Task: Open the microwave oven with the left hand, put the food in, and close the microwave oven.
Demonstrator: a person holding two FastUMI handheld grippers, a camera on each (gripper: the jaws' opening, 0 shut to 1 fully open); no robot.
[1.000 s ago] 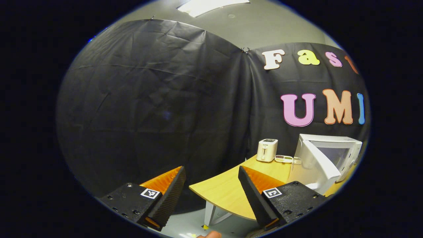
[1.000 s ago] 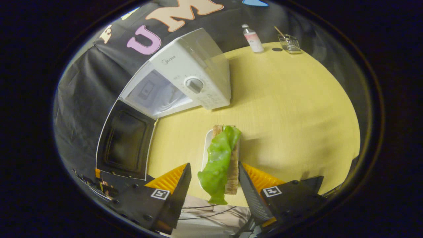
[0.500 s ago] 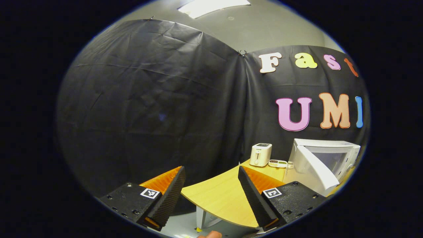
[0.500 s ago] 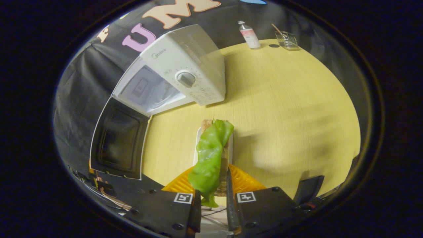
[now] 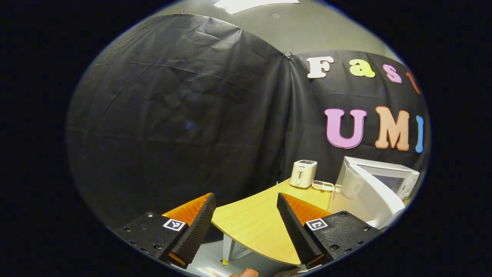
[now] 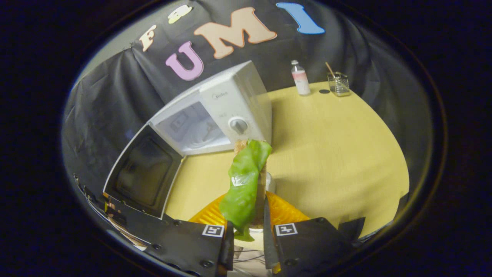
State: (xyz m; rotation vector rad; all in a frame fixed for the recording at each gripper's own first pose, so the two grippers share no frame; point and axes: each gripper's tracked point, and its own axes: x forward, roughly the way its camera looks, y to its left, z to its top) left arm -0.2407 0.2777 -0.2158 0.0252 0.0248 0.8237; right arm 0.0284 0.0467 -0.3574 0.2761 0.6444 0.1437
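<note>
The right claw (image 6: 246,227) was closed on the sandwich (image 6: 246,181), a green leaf draped along its side, holding it lifted above the counter (image 6: 338,154). The sandwich's long axis ran forward along the fingers, toward the microwave oven (image 6: 215,115), which stood ahead and slightly left, its door (image 6: 142,173) swung wide. The left claw (image 5: 246,227) was parted and empty, well off to the side; the right was judged nearer the cavity.
</note>
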